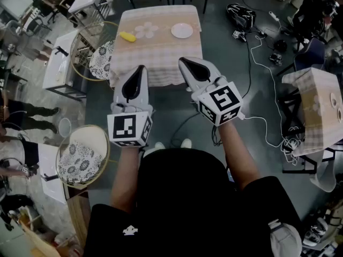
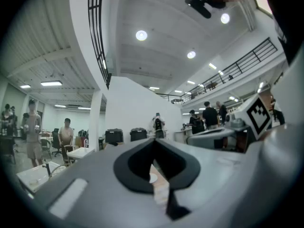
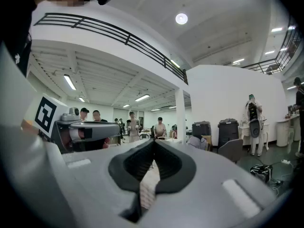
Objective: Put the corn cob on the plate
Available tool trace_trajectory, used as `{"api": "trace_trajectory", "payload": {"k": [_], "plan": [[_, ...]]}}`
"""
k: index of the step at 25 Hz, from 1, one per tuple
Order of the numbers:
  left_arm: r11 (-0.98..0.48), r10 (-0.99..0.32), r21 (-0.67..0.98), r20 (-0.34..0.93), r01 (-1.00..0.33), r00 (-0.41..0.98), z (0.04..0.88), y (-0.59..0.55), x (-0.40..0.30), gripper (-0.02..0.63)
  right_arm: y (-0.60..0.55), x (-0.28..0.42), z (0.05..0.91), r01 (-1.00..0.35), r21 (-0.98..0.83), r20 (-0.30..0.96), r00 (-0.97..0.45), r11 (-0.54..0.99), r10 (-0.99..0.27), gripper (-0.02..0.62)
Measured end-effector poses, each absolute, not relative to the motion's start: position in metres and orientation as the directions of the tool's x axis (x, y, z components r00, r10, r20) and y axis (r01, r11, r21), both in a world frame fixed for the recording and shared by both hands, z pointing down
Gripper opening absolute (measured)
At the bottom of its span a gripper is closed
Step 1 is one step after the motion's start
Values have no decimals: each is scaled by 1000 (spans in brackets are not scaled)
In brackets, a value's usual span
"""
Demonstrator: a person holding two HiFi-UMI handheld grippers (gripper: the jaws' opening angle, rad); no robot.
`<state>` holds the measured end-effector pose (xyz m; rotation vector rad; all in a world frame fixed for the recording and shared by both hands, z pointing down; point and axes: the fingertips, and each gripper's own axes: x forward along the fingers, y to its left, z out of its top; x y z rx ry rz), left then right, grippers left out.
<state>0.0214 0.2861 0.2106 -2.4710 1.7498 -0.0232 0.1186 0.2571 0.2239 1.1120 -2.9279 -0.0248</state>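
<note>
A yellow corn cob (image 1: 127, 36) lies on the left part of the table (image 1: 161, 58), which has a checked cloth and stands a few steps ahead of me. A white plate (image 1: 182, 30) sits on the same table, right of the cob and apart from it. My left gripper (image 1: 141, 68) and right gripper (image 1: 183, 62) are held level side by side in front of my body, well short of the table. Both are shut with nothing between the jaws. The left gripper (image 2: 154, 142) and the right gripper (image 3: 153, 145) each show jaws meeting at the tip, with the cloth glimpsed through the gap.
Two round wicker chairs with patterned cushions stand at the left, one (image 1: 102, 58) beside the table and one (image 1: 80, 155) nearer me. Cables (image 1: 257, 52) and a bag (image 1: 240, 14) lie on the floor at the right. Another clothed table (image 1: 316, 106) stands far right. People stand around the hall.
</note>
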Motion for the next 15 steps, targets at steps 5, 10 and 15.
{"api": "trace_trajectory", "payload": {"k": [5,10,15], "plan": [[-327,-942,-109,-44,-939,333,213,283,27,8,261,114,224,-631,60,0,-775,773,-632,0],[-310,-948,-109,-37,-945,315,217,279,33,8,255,123,230,-631,38,7,-775,775,-631,0],[-296,-953,-102,-29,-950,301,221,277,42,8,250,138,234,-636,22,12,-772,772,-636,0]]}}
